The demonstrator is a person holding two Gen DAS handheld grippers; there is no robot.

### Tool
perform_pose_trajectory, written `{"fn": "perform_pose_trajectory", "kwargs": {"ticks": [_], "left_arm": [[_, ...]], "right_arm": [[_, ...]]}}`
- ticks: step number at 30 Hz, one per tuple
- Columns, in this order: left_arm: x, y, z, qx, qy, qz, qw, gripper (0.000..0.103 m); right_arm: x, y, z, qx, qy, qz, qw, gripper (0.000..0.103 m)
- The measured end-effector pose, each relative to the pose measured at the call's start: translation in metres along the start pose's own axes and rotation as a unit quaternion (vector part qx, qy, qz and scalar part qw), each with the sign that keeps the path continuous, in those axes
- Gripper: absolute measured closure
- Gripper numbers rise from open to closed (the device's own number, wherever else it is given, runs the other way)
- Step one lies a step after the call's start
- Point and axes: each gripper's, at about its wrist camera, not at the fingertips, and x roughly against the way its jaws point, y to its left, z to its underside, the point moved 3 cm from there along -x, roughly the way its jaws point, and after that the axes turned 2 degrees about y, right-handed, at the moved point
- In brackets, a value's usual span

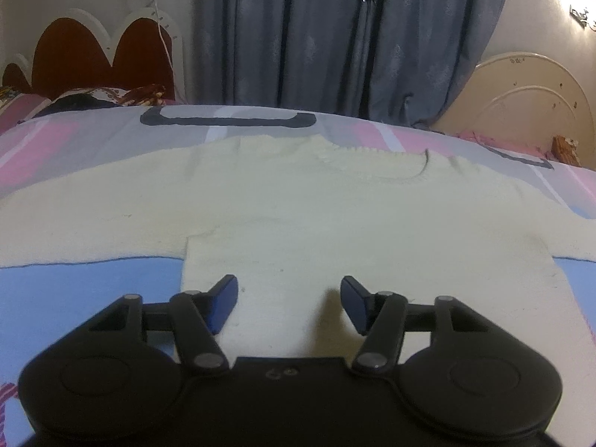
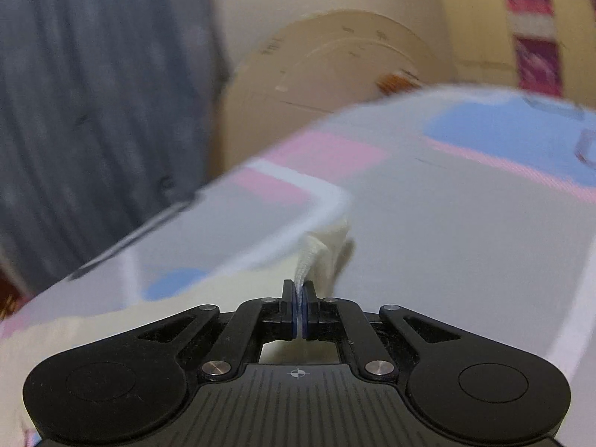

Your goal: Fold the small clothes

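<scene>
A small cream knitted sweater (image 1: pixel 298 216) lies flat on the bed, both sleeves spread out to the sides and its neckline towards the curtain. My left gripper (image 1: pixel 289 298) hovers open over the sweater's lower hem, its blue pads (image 1: pixel 226 300) apart with only flat fabric beneath them. In the blurred right wrist view my right gripper (image 2: pixel 300 300) is shut on the ribbed cuff of a sleeve (image 2: pixel 316 251), which rises in a pinched fold from between the pads. More cream sweater fabric (image 2: pixel 111 320) trails away to the left under that gripper.
The bedsheet (image 1: pixel 74 298) has blue, pink and grey blocks with dark outlines. Blue curtains (image 1: pixel 335 37) hang behind the bed. A red and white headboard (image 1: pixel 93 48) with pillows stands at the left, a cream rounded board (image 1: pixel 529 104) at the right.
</scene>
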Motion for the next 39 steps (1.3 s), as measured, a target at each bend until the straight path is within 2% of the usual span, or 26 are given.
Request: {"fn": "perform_pose_trajectory", "kwargs": {"ticks": [3,4,5,9,12,15,16,17,18,19,21,22,23,25,27,28,30,31,34,39], "left_arm": [[-0.002,-0.001,-0.001,0.000,0.003,0.007,1.0000,0.060],[-0.003,-0.002,-0.001,0.000,0.005,0.011,0.9999,0.067],[-0.003,-0.002,-0.002,0.001,0.005,0.015,0.9999,0.075],[-0.001,0.001,-0.002,0.020,0.006,0.038,0.9990,0.084],[0.001,0.006,-0.003,0.038,0.004,0.043,0.9984,0.085],[0.000,0.005,-0.006,0.060,0.005,0.057,0.9965,0.087],[-0.002,0.002,-0.008,0.061,0.005,0.064,0.9961,0.083],[-0.004,-0.001,-0.010,0.061,0.007,0.073,0.9954,0.069],[-0.006,-0.005,-0.012,0.063,0.007,0.083,0.9945,0.060],[-0.008,-0.010,-0.014,0.065,0.004,0.089,0.9939,0.047],[-0.014,-0.025,-0.018,0.063,-0.005,0.108,0.9921,0.047],[-0.019,-0.033,-0.020,0.064,-0.003,0.123,0.9903,0.050],[-0.023,-0.042,-0.021,0.059,-0.001,0.149,0.9871,0.058],[-0.033,-0.063,-0.025,0.052,0.008,0.186,0.9812,0.066],[-0.047,-0.082,-0.029,0.051,0.019,0.208,0.9766,0.071],[-0.055,-0.091,-0.032,0.052,0.026,0.215,0.9749,0.072],[-0.069,-0.102,-0.036,0.061,0.038,0.216,0.9739,0.073],[-0.077,-0.106,-0.038,0.066,0.043,0.215,0.9734,0.077],[-0.090,-0.112,-0.043,0.063,0.044,0.210,0.9746,0.100],[-0.066,-0.098,-0.055,0.038,-0.013,0.193,0.9803,0.100]], "right_arm": [[0.010,0.066,0.012,0.061,-0.005,-0.057,0.996,0.102],[0.014,0.089,0.019,0.079,-0.003,-0.077,0.994,0.102],[0.019,0.114,0.026,0.099,-0.002,-0.101,0.990,0.102],[0.035,0.213,0.072,0.165,0.015,-0.192,0.967,0.102],[0.045,0.269,0.112,0.211,0.033,-0.240,0.947,0.102],[0.046,0.306,0.144,0.235,0.054,-0.273,0.931,0.102],[0.043,0.314,0.154,0.247,0.064,-0.276,0.927,0.102],[0.043,0.321,0.163,0.261,0.077,-0.276,0.922,0.101],[0.043,0.327,0.170,0.282,0.082,-0.261,0.920,0.099],[0.045,0.327,0.168,0.291,0.074,-0.257,0.918,0.094],[0.057,0.316,0.162,0.276,0.050,-0.267,0.922,0.056],[0.057,0.311,0.156,0.267,0.046,-0.268,0.925,0.055],[0.055,0.302,0.150,0.258,0.047,-0.258,0.930,0.055],[0.047,0.279,0.135,0.229,0.055,-0.242,0.941,0.059],[0.042,0.260,0.127,0.200,0.070,-0.228,0.950,0.086],[0.037,0.254,0.121,0.185,0.075,-0.220,0.955,0.089],[0.035,0.236,0.113,0.154,0.083,-0.213,0.961,0.090],[0.036,0.230,0.109,0.146,0.089,-0.211,0.962,0.090],[0.037,0.216,0.107,0.132,0.099,-0.205,0.965,0.090],[0.036,0.210,0.104,0.123,0.104,-0.202,0.966,0.090]]}}
